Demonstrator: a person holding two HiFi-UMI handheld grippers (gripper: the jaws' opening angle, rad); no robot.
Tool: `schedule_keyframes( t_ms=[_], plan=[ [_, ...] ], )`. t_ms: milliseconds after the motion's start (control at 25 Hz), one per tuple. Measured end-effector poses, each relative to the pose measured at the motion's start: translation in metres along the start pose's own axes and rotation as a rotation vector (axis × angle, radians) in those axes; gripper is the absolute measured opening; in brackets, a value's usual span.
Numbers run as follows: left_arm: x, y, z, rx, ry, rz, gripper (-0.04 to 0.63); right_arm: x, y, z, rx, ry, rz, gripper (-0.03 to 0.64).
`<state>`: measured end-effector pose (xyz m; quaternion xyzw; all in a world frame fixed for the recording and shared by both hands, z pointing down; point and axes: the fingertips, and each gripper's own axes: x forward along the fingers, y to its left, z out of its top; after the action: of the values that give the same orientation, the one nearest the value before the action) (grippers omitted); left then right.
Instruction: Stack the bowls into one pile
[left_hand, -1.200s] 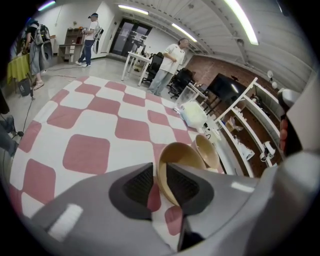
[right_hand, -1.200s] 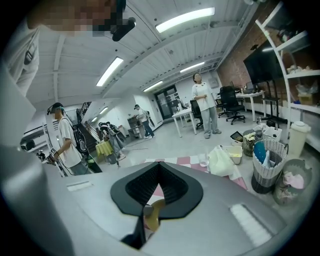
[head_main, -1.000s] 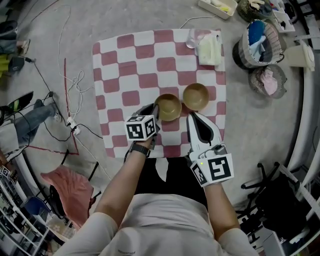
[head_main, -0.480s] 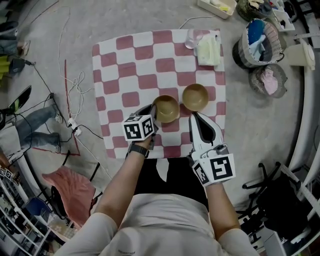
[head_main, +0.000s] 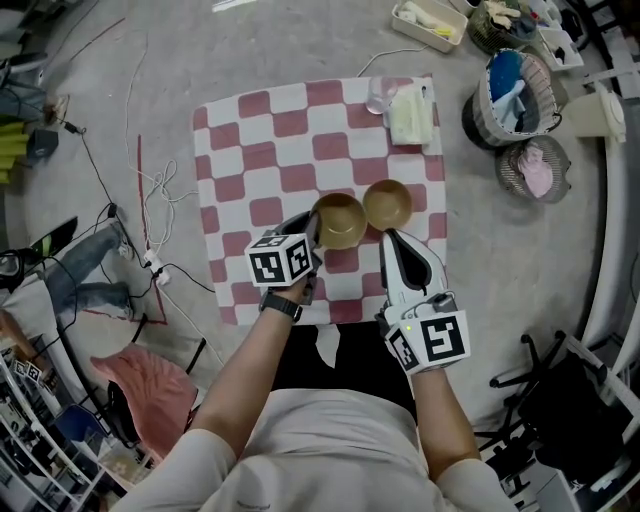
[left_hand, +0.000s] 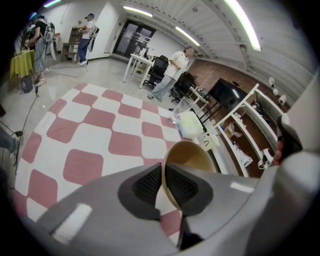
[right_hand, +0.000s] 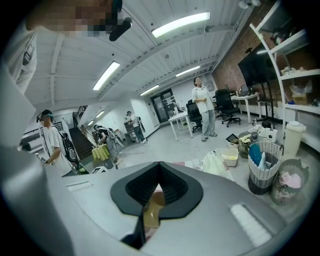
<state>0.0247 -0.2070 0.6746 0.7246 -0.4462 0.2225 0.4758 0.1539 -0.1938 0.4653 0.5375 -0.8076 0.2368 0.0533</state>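
Technician: Left gripper (head_main: 315, 232) condition?

Inspector: Clamped on the near rim of the left bowl (head_main: 340, 220). In the left gripper view, the ribbed pads (left_hand: 147, 182) pinch the rim wall from both sides, one inside the bowl and one outside.

Technician: Bowl locations?

Inspector: Both sit toward the near edge of the checked cloth (head_main: 260, 150). The left bowl lies just beside the right bowl (head_main: 388, 203), with their rims close together. Whether the left bowl is raised off the cloth cannot be determined.

Technician: Right gripper (head_main: 390, 238) condition?

Inspector: Jaws pressed together at the tips. The gripper is over the cloth, with its tip near the right bowl's near edge.
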Motion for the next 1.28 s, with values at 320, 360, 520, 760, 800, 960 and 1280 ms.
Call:
schedule_keyframes(
  t_ms=[320,360,520,760,800,960,1280],
  plan=[
    [0.018,-0.044,0.013,0.036,0.011,-0.061,0.032,-0.014,-0.021,0.013,0.014,-0.028,-0.041,0.009],
    [0.022,-0.049,0.014,0.041,0.015,-0.067,0.031,-0.015,-0.024,0.013,0.017,-0.029,-0.048,0.009],
    [0.038,-0.064,0.015,0.051,0.032,-0.086,0.032,-0.020,-0.039,0.011,0.032,-0.027,-0.072,0.009],
    [0.061,-0.080,0.009,0.057,0.065,-0.105,0.032,-0.025,-0.061,0.005,0.055,-0.019,-0.106,0.009],
    [0.064,-0.082,0.008,0.057,0.069,-0.107,0.032,-0.026,-0.065,0.005,0.057,-0.018,-0.110,0.009],
    [0.077,-0.086,0.004,0.064,0.085,-0.109,0.034,-0.027,-0.077,0.002,0.069,-0.015,-0.123,0.009],
    [0.091,-0.084,-0.001,0.082,0.111,-0.111,0.055,-0.026,-0.088,-0.002,0.084,-0.009,-0.130,0.009]
  ],
)
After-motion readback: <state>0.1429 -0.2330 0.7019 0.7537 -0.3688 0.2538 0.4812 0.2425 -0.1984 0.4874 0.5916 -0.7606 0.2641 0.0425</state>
